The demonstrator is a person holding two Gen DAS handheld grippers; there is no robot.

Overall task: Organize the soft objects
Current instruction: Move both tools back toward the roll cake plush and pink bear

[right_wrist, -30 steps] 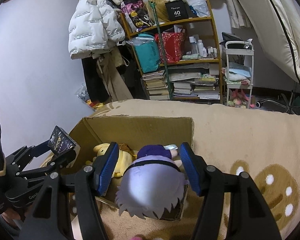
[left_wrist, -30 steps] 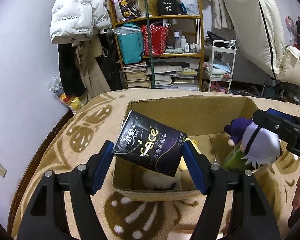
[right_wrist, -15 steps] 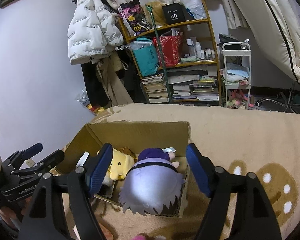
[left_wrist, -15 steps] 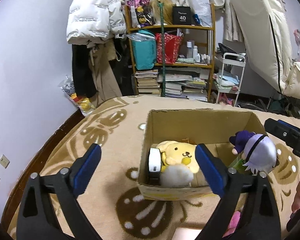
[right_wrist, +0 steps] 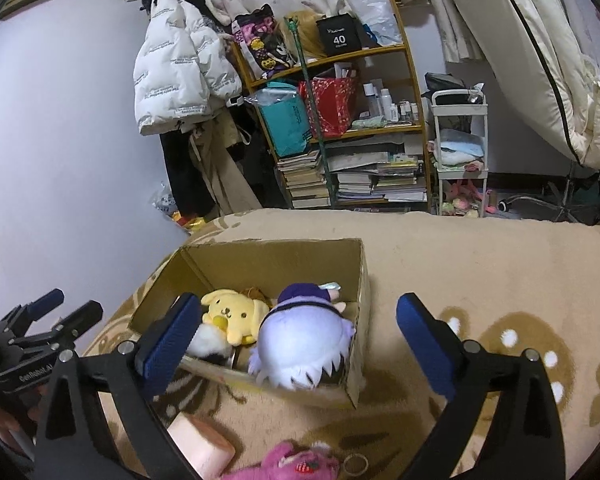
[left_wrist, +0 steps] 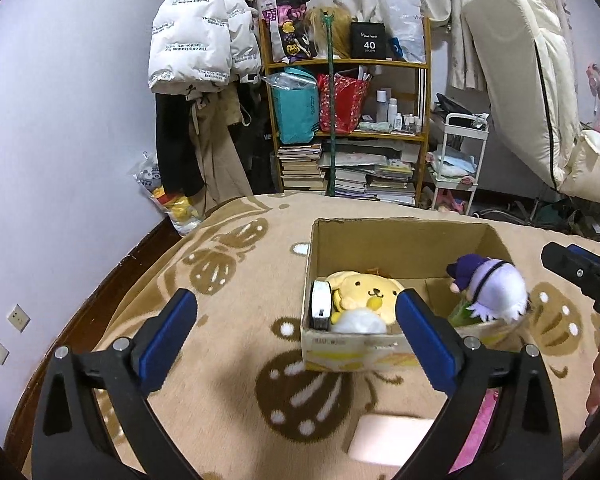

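Since one second ago: tissue pack (left_wrist: 320, 307) left the left gripper (left_wrist: 296, 334), now upright at cardboard box (left_wrist: 400, 236) left wall. Purple-haired plush (right_wrist: 300, 350) dropped at right end. Right gripper (right_wrist: 298, 340) opening, empty; both released for next pickups.

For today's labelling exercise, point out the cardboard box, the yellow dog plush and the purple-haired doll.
cardboard box (left_wrist: 400, 236): left wrist view, inner face of far wall.
yellow dog plush (left_wrist: 370, 290): left wrist view, its face.
purple-haired doll (right_wrist: 300, 340): right wrist view, back of its head.
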